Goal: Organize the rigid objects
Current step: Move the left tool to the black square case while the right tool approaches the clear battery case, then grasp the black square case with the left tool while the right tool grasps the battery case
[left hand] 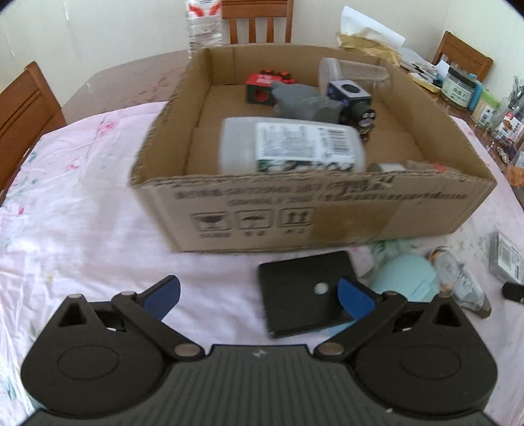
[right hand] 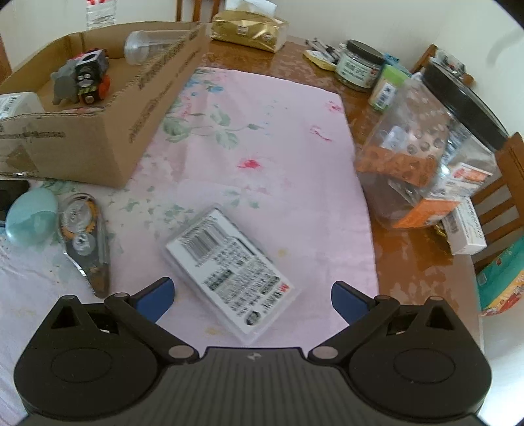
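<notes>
A cardboard box [left hand: 262,209] stands on the pink cloth and holds a white labelled bottle [left hand: 288,145], a grey elephant toy [left hand: 301,101], a red cube [left hand: 260,90], a blue-black toy train [left hand: 350,93] and a clear cup [left hand: 353,70]. In front of the box lies a flat black square plate [left hand: 294,295]. My left gripper [left hand: 258,298] is open, with its right finger over the plate's edge. A teal round case [left hand: 402,278] and a correction tape [left hand: 458,278] lie to the right. My right gripper [right hand: 252,300] is open around a clear labelled package [right hand: 229,272] on the cloth.
Wooden chairs [left hand: 29,108] ring the table. A water bottle [left hand: 203,26] stands behind the box. A gold tissue pack [right hand: 249,31], jars [right hand: 357,65] and a clear bag of small goods [right hand: 419,157] crowd the brown table's right side, beyond the cloth's edge.
</notes>
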`<state>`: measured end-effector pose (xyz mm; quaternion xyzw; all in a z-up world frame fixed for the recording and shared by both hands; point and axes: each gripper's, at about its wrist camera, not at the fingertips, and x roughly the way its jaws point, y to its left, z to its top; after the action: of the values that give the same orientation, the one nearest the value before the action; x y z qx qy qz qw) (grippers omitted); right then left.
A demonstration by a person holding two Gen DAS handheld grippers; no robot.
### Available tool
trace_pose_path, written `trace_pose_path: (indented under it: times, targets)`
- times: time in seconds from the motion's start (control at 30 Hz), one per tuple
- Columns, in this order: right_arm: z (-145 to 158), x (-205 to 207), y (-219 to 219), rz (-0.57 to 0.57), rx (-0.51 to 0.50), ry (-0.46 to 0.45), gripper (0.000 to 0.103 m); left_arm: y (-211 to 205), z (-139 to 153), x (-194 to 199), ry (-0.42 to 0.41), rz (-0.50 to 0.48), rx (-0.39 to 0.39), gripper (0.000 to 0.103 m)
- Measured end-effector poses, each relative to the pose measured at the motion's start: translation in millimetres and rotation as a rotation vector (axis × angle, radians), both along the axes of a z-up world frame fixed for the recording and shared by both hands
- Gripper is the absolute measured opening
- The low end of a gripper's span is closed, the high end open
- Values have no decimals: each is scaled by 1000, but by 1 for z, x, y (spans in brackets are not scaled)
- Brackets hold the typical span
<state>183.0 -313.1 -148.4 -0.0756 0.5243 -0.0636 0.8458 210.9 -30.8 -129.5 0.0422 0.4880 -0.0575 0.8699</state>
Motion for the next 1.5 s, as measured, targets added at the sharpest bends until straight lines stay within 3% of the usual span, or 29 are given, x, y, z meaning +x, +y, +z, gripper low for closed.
trace_pose_path:
  times: [0.17,0.37,0.7,0.97,1.13,1.5]
  targets:
    - [2,2,-8,-77,-1,0,103,7,4,0,6,15,20,102]
    - [1,8,2,-84,184,29,103,-6,4,4,15,-32,-7,102]
    - [-3,26,5,-114,234,-22,103,-25,-7,13,52,-70,6,103]
    - [-8,38,11,-164,181,-27,103,-14,-5,2,46,-59,35,103]
    - [-11,40,15,-168,142,-53,103,-6,-5,1,53,-49,13,103]
    - [-10,41,12,-154,146,-59,101,-21,-3,5,37,-201,-3,93]
